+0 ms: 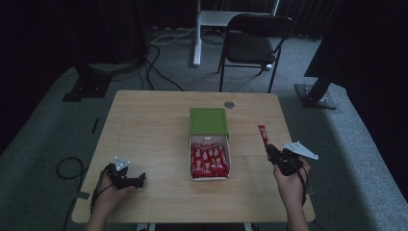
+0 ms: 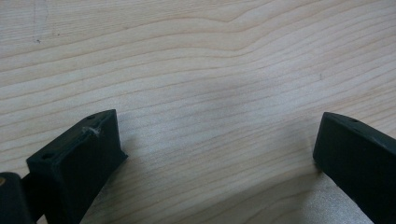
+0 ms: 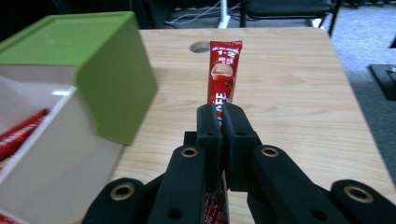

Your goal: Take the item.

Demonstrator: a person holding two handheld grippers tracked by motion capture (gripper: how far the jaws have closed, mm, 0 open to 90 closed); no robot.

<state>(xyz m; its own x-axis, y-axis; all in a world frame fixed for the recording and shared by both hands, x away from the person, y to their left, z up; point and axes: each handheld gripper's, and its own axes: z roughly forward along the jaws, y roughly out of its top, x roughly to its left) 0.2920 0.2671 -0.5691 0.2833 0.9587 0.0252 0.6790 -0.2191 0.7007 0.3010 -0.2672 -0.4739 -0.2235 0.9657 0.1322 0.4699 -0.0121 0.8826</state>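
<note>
My right gripper (image 3: 222,114) has its two black jaws pressed flat against a red sachet (image 3: 224,74), a long, narrow stick pack with white lettering and a small printed picture near its upper end; the pack rises past the jaw tips and its lower end runs down between the linkage arms. In the high view the same sachet (image 1: 262,134) stands out of the right gripper (image 1: 272,150) as a thin red strip, tilted up and away from me, above the right part of the table (image 1: 144,125) and well clear of the box (image 1: 210,171). My right hand (image 1: 291,185) comes in from the bottom edge, forearm almost straight ahead, wrapped round the gripper body, with the grey three-cornered plate pointing to the right. The box is white and open, packed with matching red sachets (image 1: 209,161) lying side by side; its green lid (image 1: 208,120) sits at the far end, just touching it. In the right gripper view that green lid (image 3: 88,60) looms to the left of the held pack. My left gripper (image 1: 139,180) rests low at the near left corner, held by my left hand (image 1: 113,192), jaws pointing toward the box. Its own view shows both jaws set wide apart over bare wood grain (image 2: 210,84), gripping nothing.
</note>
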